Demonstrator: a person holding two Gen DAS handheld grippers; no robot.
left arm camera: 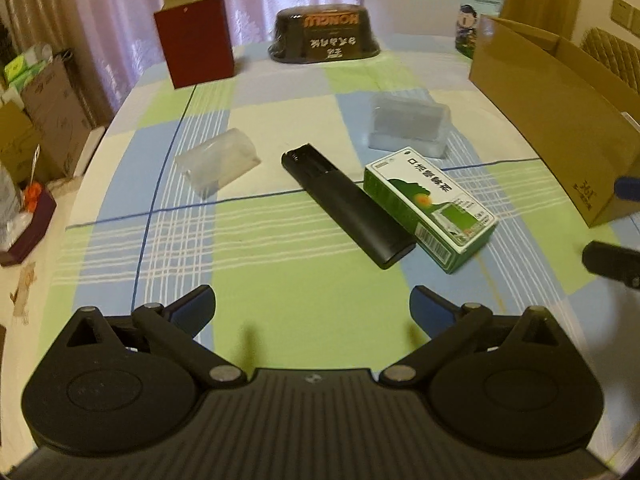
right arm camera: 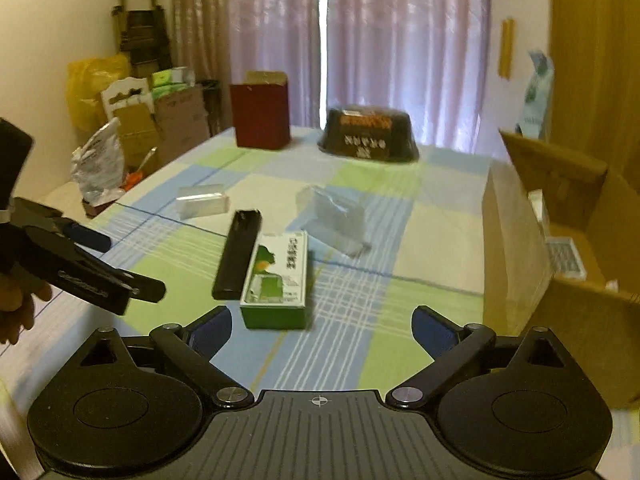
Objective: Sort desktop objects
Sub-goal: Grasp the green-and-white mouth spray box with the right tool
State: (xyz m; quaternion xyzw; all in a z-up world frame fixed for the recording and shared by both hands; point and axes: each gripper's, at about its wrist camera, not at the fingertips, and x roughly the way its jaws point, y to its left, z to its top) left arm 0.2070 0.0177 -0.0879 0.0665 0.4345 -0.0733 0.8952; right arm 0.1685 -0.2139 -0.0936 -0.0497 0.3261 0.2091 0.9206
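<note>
The green box (left arm camera: 430, 208) lies flat at centre right of the left wrist view, its long side touching or just beside a black remote (left arm camera: 346, 206). Both run on one slant there, from upper left down to lower right. In the right wrist view the same green box (right arm camera: 276, 280) sits at lower centre, its long axis pointing almost straight up the frame, its near end just above the gap of the right claw (right arm camera: 322, 332). Two clear plastic cases lie further up: one (left arm camera: 218, 162) at centre left, one (left arm camera: 408, 126) above the box.

The right claw stands wide open and holds nothing; the left claw (left arm camera: 312, 308) is likewise spread and empty. The box lies dead ahead of the right claw and lengthwise to it, so, as I judge it, its narrow width would fit between those fingers with little turning. From the left claw it lies off to the right and askew. The right claw looks the nearer.

The cardboard carton (right arm camera: 576, 240) at the right edge shows its inside only in the right wrist view, where something small and patterned (right arm camera: 566, 258) already rests in it; the left wrist view gives just its outer wall (left arm camera: 560, 120). Some items lie loose on the checked counter (left arm camera: 280, 280), so the sorting looks partway or unsettled.
</note>
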